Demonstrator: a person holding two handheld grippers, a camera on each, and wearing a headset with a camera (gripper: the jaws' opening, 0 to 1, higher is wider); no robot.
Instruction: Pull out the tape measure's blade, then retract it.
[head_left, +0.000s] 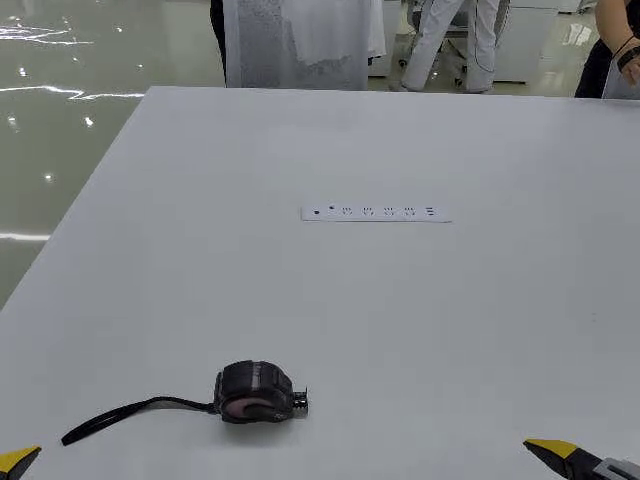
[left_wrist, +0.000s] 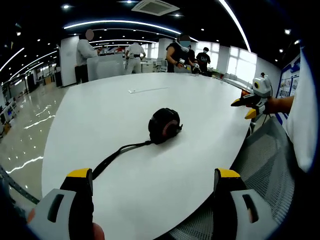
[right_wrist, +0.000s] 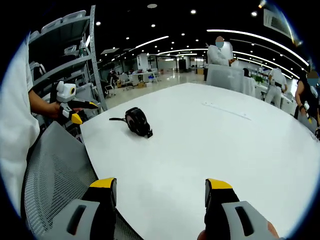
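1. Left gripper (left_wrist: 154, 175): jaws spread wide, nothing between them. In the left gripper view the two yellow-capped tips rise over the near edge of the table, aimed at the tape measure but well apart from it. In the head view one yellow tip sits at the lower left corner.

2. Strap (head_left: 120, 415): black, lying flat on the table. It runs left from the tape measure's case in a loose curve, and its free end points toward the left gripper.

3. Tape measure (head_left: 255, 392): black round case, resting on the table near the front edge, left of centre, between the two grippers and touched by neither. The blade is wound in, with only its end hook showing at the right side of the case.

4. Table (head_left: 400, 300): white, broad, with a matte top.

5. Power strip (head_left: 375, 212): white and flat, set mid-table, well beyond the tape measure.

6. Right gripper (right_wrist: 161, 184): jaws spread wide, holding nothing. It is held over the near edge of the table, well to the right of the tape measure. In the head view its yellow tip sits at the lower right corner.

7. People (head_left: 290, 40): standing past the far edge of the table.
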